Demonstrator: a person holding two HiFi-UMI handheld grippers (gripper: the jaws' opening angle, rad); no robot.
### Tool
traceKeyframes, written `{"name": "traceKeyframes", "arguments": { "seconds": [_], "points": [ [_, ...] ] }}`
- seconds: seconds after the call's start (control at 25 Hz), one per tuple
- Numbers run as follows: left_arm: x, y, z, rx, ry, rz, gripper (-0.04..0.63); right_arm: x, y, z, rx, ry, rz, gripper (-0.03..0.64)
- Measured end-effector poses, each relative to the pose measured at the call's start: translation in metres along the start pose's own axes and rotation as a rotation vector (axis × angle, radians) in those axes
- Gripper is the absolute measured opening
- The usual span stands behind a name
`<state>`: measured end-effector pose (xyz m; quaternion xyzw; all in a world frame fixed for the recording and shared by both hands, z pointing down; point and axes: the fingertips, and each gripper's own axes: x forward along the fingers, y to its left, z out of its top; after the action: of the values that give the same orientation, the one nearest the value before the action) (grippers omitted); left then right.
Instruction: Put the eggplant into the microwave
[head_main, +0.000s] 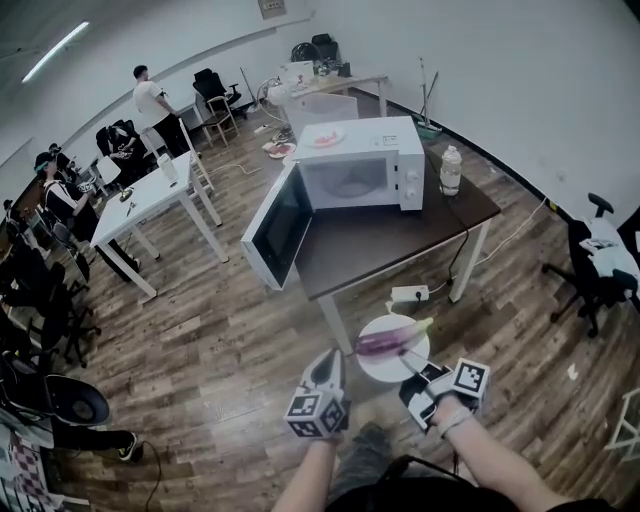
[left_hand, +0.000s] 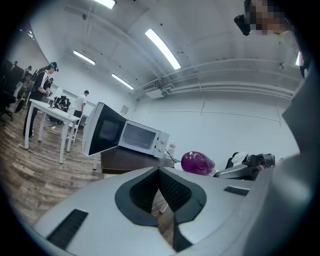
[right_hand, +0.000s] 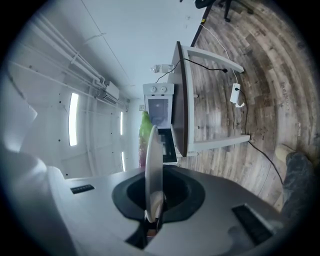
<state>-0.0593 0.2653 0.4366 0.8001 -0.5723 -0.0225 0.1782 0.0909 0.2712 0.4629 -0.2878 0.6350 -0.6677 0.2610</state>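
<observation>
A purple eggplant (head_main: 383, 343) with a green stem lies on a round white plate (head_main: 394, 362). My right gripper (head_main: 407, 360) is shut on the plate's near rim and holds it level in front of the dark table (head_main: 400, 235). In the right gripper view the plate (right_hand: 152, 160) stands edge-on between the jaws. The white microwave (head_main: 360, 165) stands on that table with its door (head_main: 278, 225) swung wide open to the left. My left gripper (head_main: 329, 366) hangs just left of the plate, shut and empty. The left gripper view shows the eggplant (left_hand: 197, 162) and the microwave (left_hand: 145, 140).
A pale bottle (head_main: 450, 170) stands on the table right of the microwave, and a plate (head_main: 325, 138) lies on top of the oven. A power strip (head_main: 410, 294) hangs under the table. An office chair (head_main: 590, 270) is at the right, a white table (head_main: 150, 195) and people at the left.
</observation>
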Motion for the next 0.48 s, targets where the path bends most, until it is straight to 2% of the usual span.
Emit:
{"name": "traceKeyframes", "arguments": {
  "seconds": [0.48],
  "points": [
    [0.08, 0.033, 0.027, 0.002, 0.03, -0.032, 0.0, 0.067, 0.003, 0.053, 0.017, -0.035, -0.001, 0.009]
  ]
}}
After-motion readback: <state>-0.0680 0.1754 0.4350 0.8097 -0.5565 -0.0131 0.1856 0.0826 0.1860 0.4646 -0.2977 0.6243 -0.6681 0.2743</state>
